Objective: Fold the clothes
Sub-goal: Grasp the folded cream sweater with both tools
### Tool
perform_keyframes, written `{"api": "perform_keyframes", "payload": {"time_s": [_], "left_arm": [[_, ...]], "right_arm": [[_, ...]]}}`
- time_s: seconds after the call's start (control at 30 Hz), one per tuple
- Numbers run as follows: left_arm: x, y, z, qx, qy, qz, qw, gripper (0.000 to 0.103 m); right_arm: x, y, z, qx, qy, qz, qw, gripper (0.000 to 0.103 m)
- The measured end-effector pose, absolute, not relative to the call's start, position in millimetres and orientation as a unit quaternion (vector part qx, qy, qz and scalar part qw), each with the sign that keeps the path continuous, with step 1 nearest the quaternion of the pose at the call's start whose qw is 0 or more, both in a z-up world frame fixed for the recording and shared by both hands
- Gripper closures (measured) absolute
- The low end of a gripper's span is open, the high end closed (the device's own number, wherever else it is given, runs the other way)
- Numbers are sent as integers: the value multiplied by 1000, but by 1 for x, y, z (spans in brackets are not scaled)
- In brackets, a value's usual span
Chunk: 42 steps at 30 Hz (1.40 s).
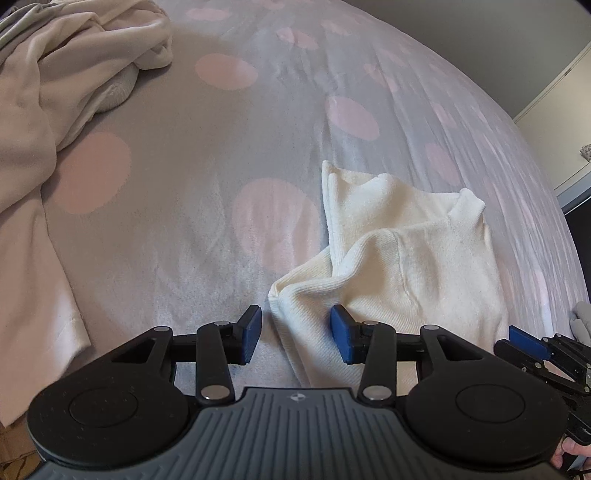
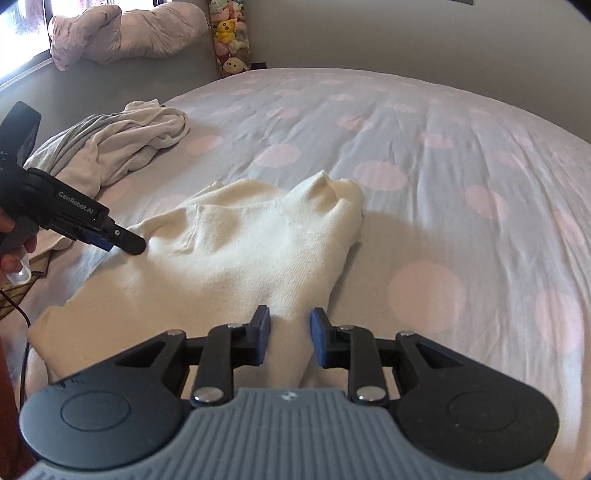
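The left gripper [image 1: 295, 334] hangs low over the bed with its two blue pads spread wide apart. A fold of the cream sweater [image 1: 399, 258] lies between the pads, but they do not squeeze it. The left pad sits over the bedspread [image 1: 177, 206] and the right pad sits over the cloth.

The right gripper [image 2: 290, 338] is open too. Its blue pads stand apart, with a narrow strip of the cream sweater [image 2: 251, 251] running between them. I cannot tell if the pads touch the cloth. In the left wrist view, part of this gripper peeks in at the right edge, just beside the sweater.

In the right wrist view, the left gripper [image 2: 125, 242] comes in from the left, and its tip is at the sweater's left edge. A hand [image 2: 14, 236] holds its handle.

The sweater lies crumpled in the middle of the bed, close to both grippers. The bedspread is grey with big pink dots.

A heap of pale clothes [image 2: 122, 140] lies further back on the left, well apart from the sweater. A rolled pink blanket [image 2: 122, 33] rests on a ledge by the window. A stack of soft toys [image 2: 229, 37] stands by the wall
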<state>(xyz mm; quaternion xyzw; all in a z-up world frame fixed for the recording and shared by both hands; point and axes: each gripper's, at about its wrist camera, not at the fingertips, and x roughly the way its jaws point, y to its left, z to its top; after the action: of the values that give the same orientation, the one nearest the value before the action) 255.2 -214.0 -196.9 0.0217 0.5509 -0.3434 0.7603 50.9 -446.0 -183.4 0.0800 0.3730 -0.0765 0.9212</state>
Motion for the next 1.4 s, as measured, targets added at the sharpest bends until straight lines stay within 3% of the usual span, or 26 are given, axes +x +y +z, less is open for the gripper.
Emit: {"api": "perform_keyframes", "payload": {"time_s": [0.13,0.2,0.27,0.33,0.47,0.73,1.1,1.23,1.27,1.4], "left_arm": [[250,-209,-190,13,546,-328,771,58],[245,-204,-182,15,536,-314,784,45],[245,-199,-182,5,542,-304,784,39],[250,-194,-189,-18,561,-298,772,38],[257,-199,-198,-26,570,-299,764,35],[250,-220,-203,16,542,-331,773,34],[256,-238,-212,3,509,-378,773,48],[262,-242,-215,-18,502,-398,768,62],[263,-243,-217,-26,504,-404,763,74],[265,-247,-218,-32,504,-415,757,82]], "right_arm": [[44,-455,-181,110,353,-79,926,71],[40,-460,-180,125,342,-79,928,70],[37,-465,-179,140,332,-80,929,64],[35,-470,-178,157,327,-86,928,53],[45,-478,-187,190,345,-84,915,50],[71,-499,-206,248,368,-70,893,35],[110,-532,-224,308,334,-44,890,37],[116,-544,-231,336,314,-37,887,50],[116,-545,-233,341,311,-35,886,53],[116,-546,-235,347,304,-22,887,68]]}}
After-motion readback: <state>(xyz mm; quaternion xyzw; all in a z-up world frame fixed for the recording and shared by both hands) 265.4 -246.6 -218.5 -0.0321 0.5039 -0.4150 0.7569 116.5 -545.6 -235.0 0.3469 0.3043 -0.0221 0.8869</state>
